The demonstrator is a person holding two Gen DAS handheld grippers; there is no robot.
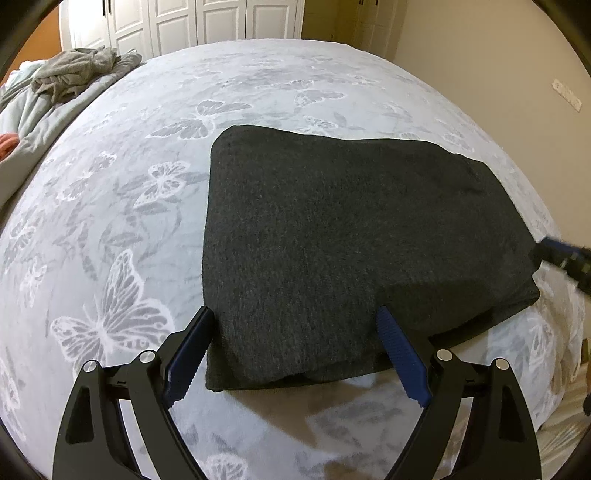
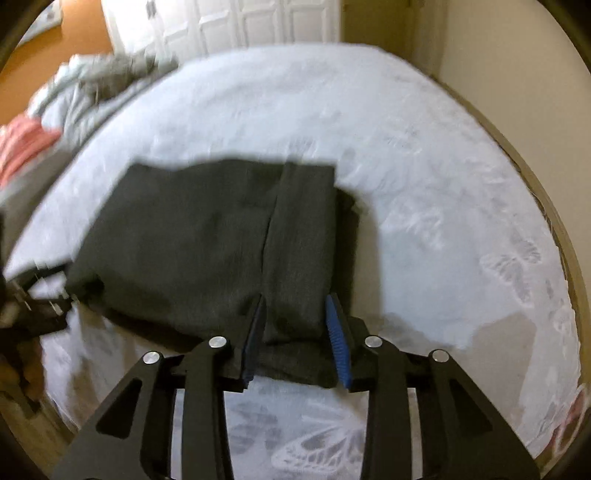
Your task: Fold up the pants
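Observation:
The dark grey pants (image 1: 343, 240) lie folded into a thick rectangle on the bed. My left gripper (image 1: 295, 317) is open, its blue fingertips spread over the near left part of the pants, holding nothing. In the right wrist view the pants (image 2: 207, 243) show a seam and a narrower folded layer on the right. My right gripper (image 2: 295, 306) is open, its fingertips either side of that layer's near edge; the view is blurred. The right gripper also shows at the right edge of the left wrist view (image 1: 561, 254).
The bed is covered by a pale sheet (image 1: 147, 177) with a grey butterfly print. A crumpled grey garment (image 1: 81, 70) and light bedding lie at the far left. White wardrobe doors (image 1: 192, 22) stand behind the bed. A beige wall (image 1: 498, 59) runs along the right.

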